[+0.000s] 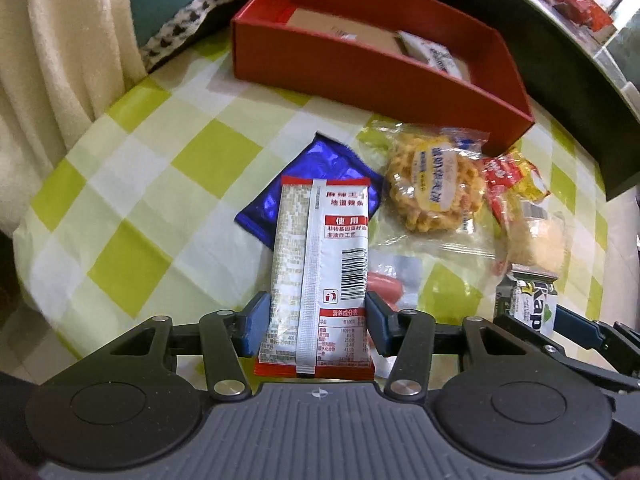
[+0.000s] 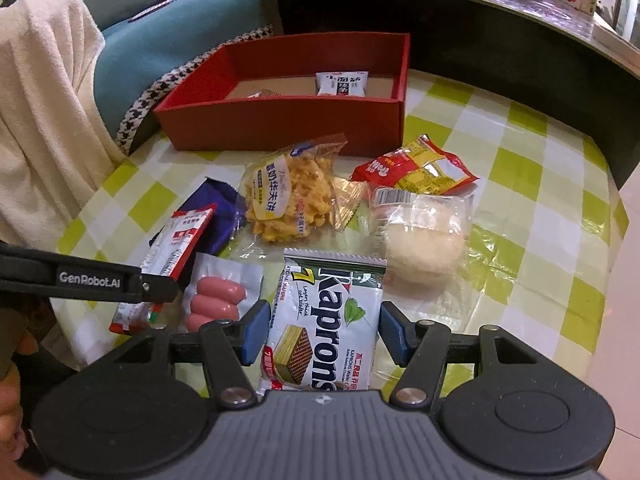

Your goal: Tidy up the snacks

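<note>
We hold a snack packet [image 1: 316,276] clamped in the left gripper [image 1: 318,322]. Our right gripper [image 2: 322,330] grips a wafer packet [image 2: 324,320]; a red box [image 2: 288,116] sits ahead.

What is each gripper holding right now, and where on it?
The left gripper clamps the red-and-white snack packet across its long side edges, near the lower end. The right gripper clamps the Kaprons wafer pack across its side edges, about mid-length.
</note>
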`<action>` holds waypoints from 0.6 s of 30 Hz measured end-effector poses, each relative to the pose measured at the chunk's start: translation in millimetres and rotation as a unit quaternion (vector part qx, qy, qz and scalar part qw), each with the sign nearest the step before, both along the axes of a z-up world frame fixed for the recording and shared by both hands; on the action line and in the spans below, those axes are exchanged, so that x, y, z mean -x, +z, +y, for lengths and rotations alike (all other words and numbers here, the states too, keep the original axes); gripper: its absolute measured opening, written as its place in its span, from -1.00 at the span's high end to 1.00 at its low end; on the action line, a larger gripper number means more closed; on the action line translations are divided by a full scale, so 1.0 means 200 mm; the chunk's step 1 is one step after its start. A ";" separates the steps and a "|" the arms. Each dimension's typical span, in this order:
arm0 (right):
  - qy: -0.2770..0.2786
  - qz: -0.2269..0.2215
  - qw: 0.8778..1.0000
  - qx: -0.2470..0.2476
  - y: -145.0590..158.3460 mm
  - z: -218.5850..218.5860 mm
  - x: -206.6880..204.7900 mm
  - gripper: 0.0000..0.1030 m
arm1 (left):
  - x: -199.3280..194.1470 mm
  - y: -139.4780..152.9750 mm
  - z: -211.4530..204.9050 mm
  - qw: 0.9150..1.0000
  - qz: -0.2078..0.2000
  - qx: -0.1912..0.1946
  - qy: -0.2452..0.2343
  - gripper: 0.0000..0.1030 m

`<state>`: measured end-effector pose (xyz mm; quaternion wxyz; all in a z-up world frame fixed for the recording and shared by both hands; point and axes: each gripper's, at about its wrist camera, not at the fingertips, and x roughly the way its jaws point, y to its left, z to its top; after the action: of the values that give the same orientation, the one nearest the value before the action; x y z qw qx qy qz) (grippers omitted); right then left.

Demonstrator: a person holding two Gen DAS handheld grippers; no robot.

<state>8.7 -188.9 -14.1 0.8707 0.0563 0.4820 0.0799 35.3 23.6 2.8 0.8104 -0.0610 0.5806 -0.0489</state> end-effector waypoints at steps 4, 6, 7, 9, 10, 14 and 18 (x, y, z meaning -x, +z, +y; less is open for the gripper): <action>-0.003 -0.002 1.000 -0.007 0.01 -0.01 -0.01 -0.19 | 0.00 0.02 0.00 1.000 -0.005 0.008 -0.003 -0.13; -0.001 -0.001 1.000 -0.007 0.00 0.00 -0.02 -0.19 | -0.01 0.03 0.00 1.000 -0.008 0.012 -0.005 -0.13; -0.001 0.001 1.000 -0.007 0.00 0.00 -0.03 -0.19 | -0.02 0.03 0.00 1.000 -0.009 0.015 -0.006 -0.13; 0.000 0.004 1.000 -0.006 -0.01 0.00 -0.03 -0.19 | -0.02 0.03 0.01 1.000 -0.010 0.020 -0.003 -0.13; 0.000 0.006 1.000 -0.004 -0.02 0.01 -0.03 -0.19 | -0.02 0.02 0.01 1.000 -0.010 0.020 -0.004 -0.13; 0.002 0.014 1.000 0.002 -0.05 0.02 -0.03 -0.19 | -0.05 -0.10 0.01 1.000 0.006 0.000 -0.001 -0.13; 0.005 0.023 1.000 0.004 -0.08 0.02 -0.04 -0.19 | -0.08 -0.18 0.00 1.000 0.012 -0.013 0.005 -0.12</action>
<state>16.1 -185.5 -30.0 0.8590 0.0518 0.5029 0.0809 51.9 24.4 -33.2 0.8045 -0.0542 0.5904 -0.0363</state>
